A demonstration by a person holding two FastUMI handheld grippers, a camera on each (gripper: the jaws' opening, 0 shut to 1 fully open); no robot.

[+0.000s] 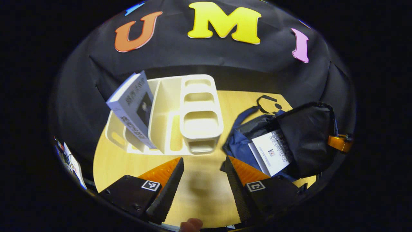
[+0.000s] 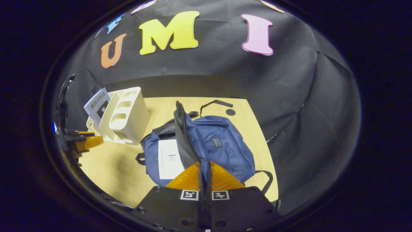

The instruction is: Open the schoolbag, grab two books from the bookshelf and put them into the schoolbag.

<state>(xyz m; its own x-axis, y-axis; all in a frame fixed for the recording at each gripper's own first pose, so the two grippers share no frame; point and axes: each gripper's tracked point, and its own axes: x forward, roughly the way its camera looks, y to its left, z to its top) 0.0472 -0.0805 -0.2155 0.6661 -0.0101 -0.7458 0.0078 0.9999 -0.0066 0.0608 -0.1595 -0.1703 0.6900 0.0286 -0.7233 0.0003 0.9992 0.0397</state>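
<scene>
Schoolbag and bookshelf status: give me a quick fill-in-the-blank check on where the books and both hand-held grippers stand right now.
1. The right hand-held gripper is shut on the schoolbag's ____, holding it up.
2. The white book lies ____ the schoolbag.
3. The other book stands tilted in the ____.
4. The left hand-held gripper is ____, holding nothing.

Missing words: flap; inside; bookshelf; open
</scene>
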